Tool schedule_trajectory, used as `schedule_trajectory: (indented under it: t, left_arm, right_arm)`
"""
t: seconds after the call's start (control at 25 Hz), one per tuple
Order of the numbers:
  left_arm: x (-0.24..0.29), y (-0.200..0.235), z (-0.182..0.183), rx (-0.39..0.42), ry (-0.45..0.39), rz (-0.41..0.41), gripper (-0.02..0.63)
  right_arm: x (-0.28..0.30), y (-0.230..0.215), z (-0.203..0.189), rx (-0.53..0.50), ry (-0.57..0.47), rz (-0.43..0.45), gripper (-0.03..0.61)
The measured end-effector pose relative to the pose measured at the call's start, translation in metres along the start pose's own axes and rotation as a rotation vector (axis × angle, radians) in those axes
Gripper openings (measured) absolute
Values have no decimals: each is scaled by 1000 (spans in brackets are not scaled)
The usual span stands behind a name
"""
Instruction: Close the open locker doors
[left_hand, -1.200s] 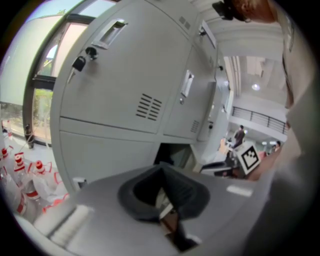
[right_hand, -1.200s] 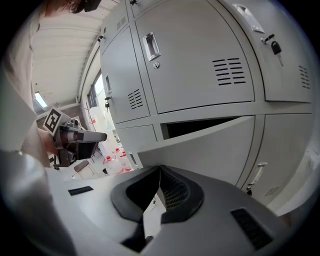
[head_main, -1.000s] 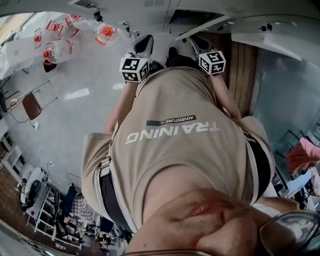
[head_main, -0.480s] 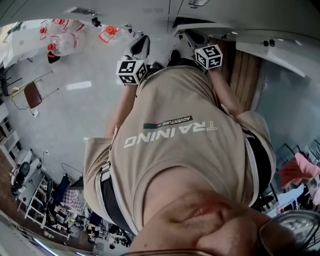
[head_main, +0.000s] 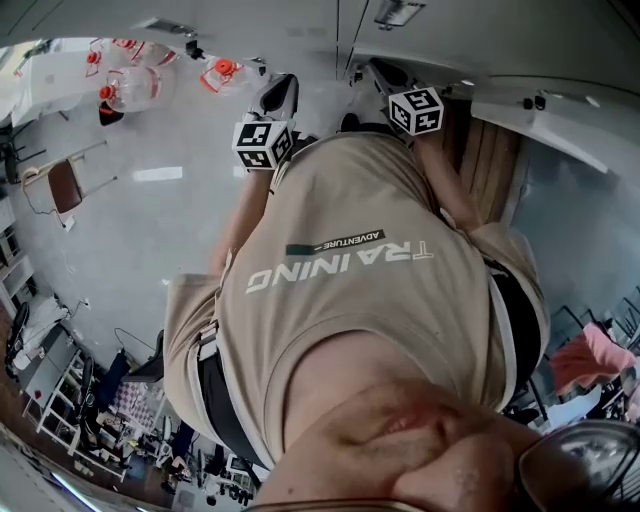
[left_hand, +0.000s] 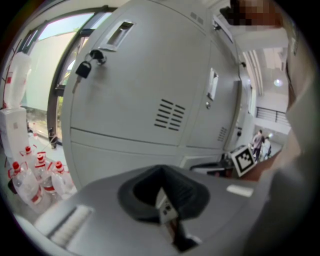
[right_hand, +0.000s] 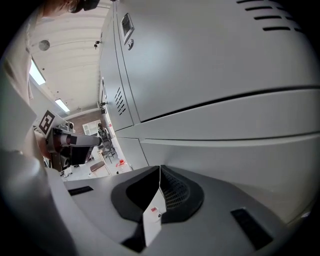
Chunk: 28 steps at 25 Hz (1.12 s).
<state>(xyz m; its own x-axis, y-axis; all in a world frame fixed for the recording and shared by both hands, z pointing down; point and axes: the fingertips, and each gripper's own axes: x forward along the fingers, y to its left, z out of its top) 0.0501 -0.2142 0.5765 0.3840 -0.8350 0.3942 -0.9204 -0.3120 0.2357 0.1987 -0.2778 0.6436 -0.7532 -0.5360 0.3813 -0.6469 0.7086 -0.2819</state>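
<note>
Grey lockers (left_hand: 150, 85) fill the left gripper view. One door carries a key (left_hand: 83, 68) in its lock, below a recessed handle (left_hand: 120, 33), and has vent slots (left_hand: 169, 114). The doors seen here lie flush. My left gripper (left_hand: 161, 174) is shut and holds nothing, a short way off the lockers. The right gripper (right_hand: 160, 171) is also shut and empty, close beside a locker door (right_hand: 215, 55). In the head view both grippers (head_main: 282, 95) (head_main: 385, 72) point at the lockers (head_main: 300, 25) at the top. A grey door panel (head_main: 560, 120) juts out at the right.
Water bottles with red caps (left_hand: 30, 172) stand on the floor left of the lockers, the same bottles (head_main: 130, 85) showing in the head view. A chair (head_main: 62, 190) stands further left. A wooden panel (head_main: 487, 160) lies below the right gripper. The person's tan shirt (head_main: 350, 270) hides the middle.
The head view has shifted slightly. The right gripper's marker cube has crept up toward the lockers; the left one has barely moved. Both stay shut.
</note>
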Motion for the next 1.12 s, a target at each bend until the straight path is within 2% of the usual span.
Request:
schedule_trajectory:
  t: [0.4, 0.56, 0.88, 1.12]
  left_arm:
    - [7, 1, 14, 26, -14, -20, 0]
    - [0, 5, 16, 2, -24, -34, 0]
    - [-23, 0, 7, 18, -8, -89, 0]
    - [-41, -15, -1, 64, -2, -178, 0]
  right_arm:
    - [-2, -16, 4, 29, -2, -65, 14]
    - [-6, -16, 2, 33, 8, -105, 14]
    - [-31, 17, -2, 40, 10, -158, 14]
    - [-57, 45, -15, 63, 13, -214, 14]
